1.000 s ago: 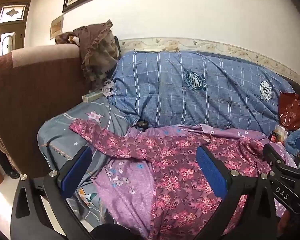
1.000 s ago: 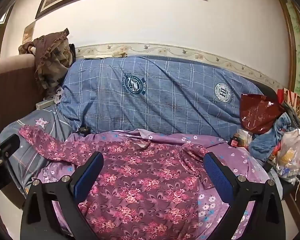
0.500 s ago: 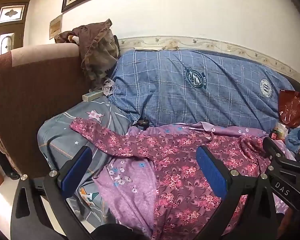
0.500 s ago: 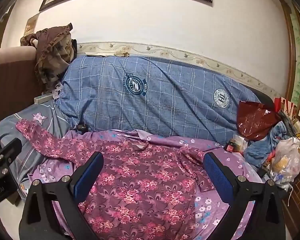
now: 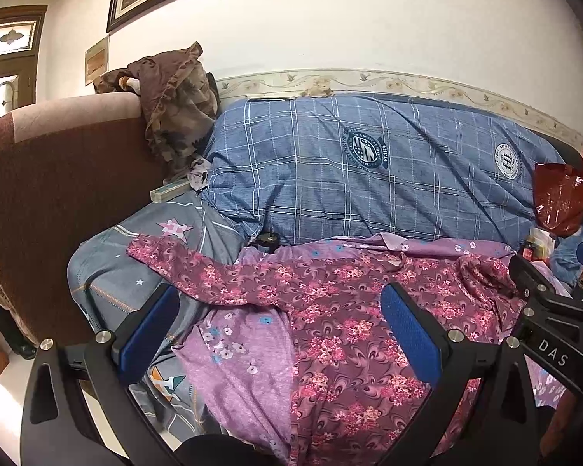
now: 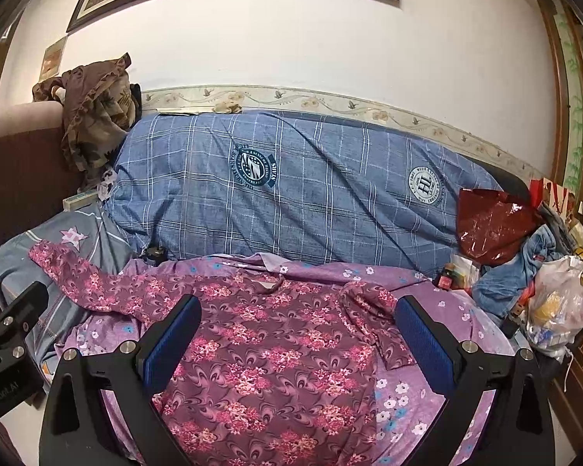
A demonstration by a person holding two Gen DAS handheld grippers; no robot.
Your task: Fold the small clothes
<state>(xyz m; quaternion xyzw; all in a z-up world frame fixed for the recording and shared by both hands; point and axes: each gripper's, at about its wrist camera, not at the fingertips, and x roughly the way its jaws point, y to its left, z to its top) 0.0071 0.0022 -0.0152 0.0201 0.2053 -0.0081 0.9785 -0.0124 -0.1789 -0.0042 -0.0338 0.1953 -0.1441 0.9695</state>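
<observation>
A maroon floral long-sleeved top (image 6: 276, 341) lies spread flat on a lilac flowered sheet (image 6: 419, 388) on the sofa seat. Its left sleeve stretches out to the left (image 5: 182, 268); its right sleeve is folded in over the body (image 6: 373, 310). The top also shows in the left wrist view (image 5: 349, 334). My left gripper (image 5: 280, 330) is open and empty, held above the top's left half. My right gripper (image 6: 297, 339) is open and empty above the top's middle. Each gripper's side shows at the edge of the other's view.
A blue checked cover (image 6: 291, 194) drapes the sofa back. A grey star-print cloth (image 5: 144, 256) covers the left seat beside the brown armrest (image 5: 50, 194). A brown cloth (image 5: 175, 105) hangs on the corner. A red bag (image 6: 493, 225), jeans and plastic bags (image 6: 555, 306) crowd the right end.
Both grippers have drifted slightly, with the views tilting up a little. The top lies as before and both grippers stay open.
</observation>
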